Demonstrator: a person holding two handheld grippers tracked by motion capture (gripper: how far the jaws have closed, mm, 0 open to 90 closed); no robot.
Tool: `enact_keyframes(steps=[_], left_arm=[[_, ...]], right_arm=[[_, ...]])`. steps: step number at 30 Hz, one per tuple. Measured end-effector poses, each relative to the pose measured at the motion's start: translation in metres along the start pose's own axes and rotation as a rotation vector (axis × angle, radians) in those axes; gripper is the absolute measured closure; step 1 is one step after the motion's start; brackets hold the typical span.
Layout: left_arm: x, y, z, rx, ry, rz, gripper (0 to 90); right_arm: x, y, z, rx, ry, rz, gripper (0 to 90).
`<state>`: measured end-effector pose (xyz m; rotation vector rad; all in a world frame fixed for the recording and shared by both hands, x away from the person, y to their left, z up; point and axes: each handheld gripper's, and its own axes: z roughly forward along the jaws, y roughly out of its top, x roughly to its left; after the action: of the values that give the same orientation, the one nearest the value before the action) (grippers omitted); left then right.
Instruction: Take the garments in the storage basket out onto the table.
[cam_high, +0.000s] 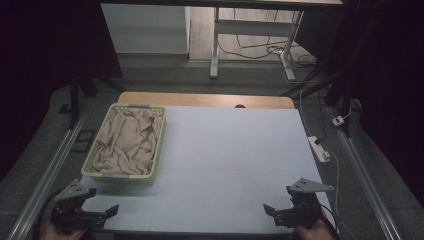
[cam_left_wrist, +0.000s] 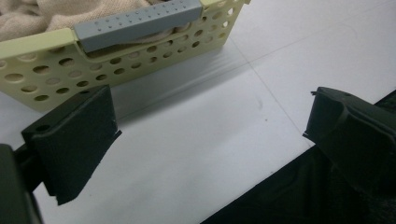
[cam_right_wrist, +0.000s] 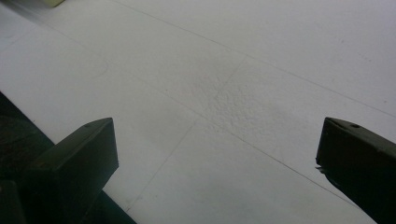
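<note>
A beige cloth (cam_high: 127, 140) fills the yellow basket (cam_high: 159, 145). Near its front corner the left gripper (cam_high: 112, 210) waits, jaws apart; right gripper (cam_high: 269, 209), well apart, likewise empty. Best approach: reach over the rim first.

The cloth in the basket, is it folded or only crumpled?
Crumpled. The beige cloth lies bunched in loose, uneven wrinkles inside the yellow basket, with no flat layers or straight folded edges.
</note>
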<state>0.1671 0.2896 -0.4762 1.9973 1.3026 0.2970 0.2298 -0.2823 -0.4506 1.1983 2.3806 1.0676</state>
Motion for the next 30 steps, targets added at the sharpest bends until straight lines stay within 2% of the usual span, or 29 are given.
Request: enact_keyframes(steps=[4,12,18,22,25,30], left_arm=[[0.0003,-0.0003,0.0,0.004,-0.003,-0.004,2.8],[0.0007,0.0002,0.0009,0.016,-0.008,-0.006,1.7],[0.005,0.0001,0.0009,0.017,-0.023,-0.043,0.3],[0.0073,0.0002,0.0009,0.017,-0.047,-0.052,0.0],[0.0077,0.0004,0.0008,0.017,-0.049,-0.057,0.0],[0.0064,0.0011,-0.0012,-0.027,-0.057,-0.033,0.0]], right_arm=[[-0.0015,0.0006,0.0004,0.001,0.017,0.008,0.0],[-0.0012,0.0009,0.0017,0.016,0.037,-0.005,0.0],[-0.0016,0.0009,0.0018,0.016,0.045,-0.004,0.0],[-0.0015,0.0009,0.0018,0.017,0.046,-0.005,0.0],[-0.0014,0.0009,0.002,0.017,0.047,-0.006,0.0],[-0.0013,0.0009,0.0022,0.019,0.049,-0.007,0.0]])
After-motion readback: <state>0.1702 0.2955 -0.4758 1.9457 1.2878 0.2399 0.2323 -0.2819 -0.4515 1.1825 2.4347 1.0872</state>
